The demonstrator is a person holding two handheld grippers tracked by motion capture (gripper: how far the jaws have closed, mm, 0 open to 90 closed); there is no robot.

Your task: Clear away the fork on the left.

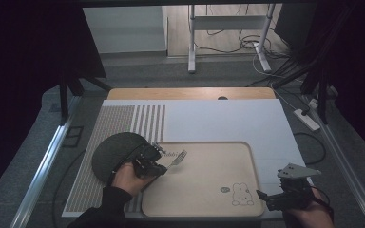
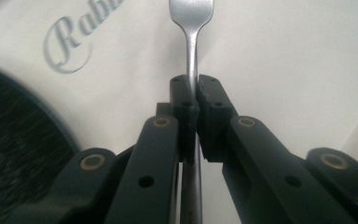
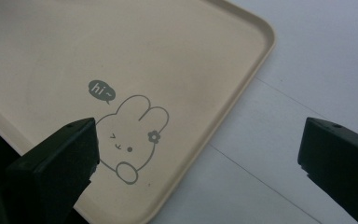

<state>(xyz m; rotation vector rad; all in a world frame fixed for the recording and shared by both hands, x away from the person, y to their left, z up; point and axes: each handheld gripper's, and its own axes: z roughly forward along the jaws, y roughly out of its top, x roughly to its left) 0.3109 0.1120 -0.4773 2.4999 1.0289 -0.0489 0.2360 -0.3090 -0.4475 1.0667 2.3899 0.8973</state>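
A silver fork (image 1: 177, 158) (image 2: 192, 42) is clamped by its handle in my left gripper (image 1: 160, 166) (image 2: 196, 91), which is shut on it. Its tines point out over the upper left part of a beige tray (image 1: 204, 204) (image 2: 279, 70) printed with a rabbit (image 1: 242, 194) (image 3: 133, 137). A dark round plate (image 1: 111, 149) (image 2: 14, 154) lies just left of the tray, under my left hand. My right gripper (image 1: 268, 197) (image 3: 198, 154) hovers at the tray's lower right corner, its jaws wide open and empty.
The tray (image 3: 242, 84) rests on a white mat (image 1: 218, 118) (image 3: 307, 70) with a striped patch (image 1: 123, 118) at its left. A wooden table edge (image 1: 190, 93) runs behind. Beyond stand metal stand legs (image 1: 191, 42) and floor cables (image 1: 271, 66). A power strip (image 1: 306, 119) lies at right.
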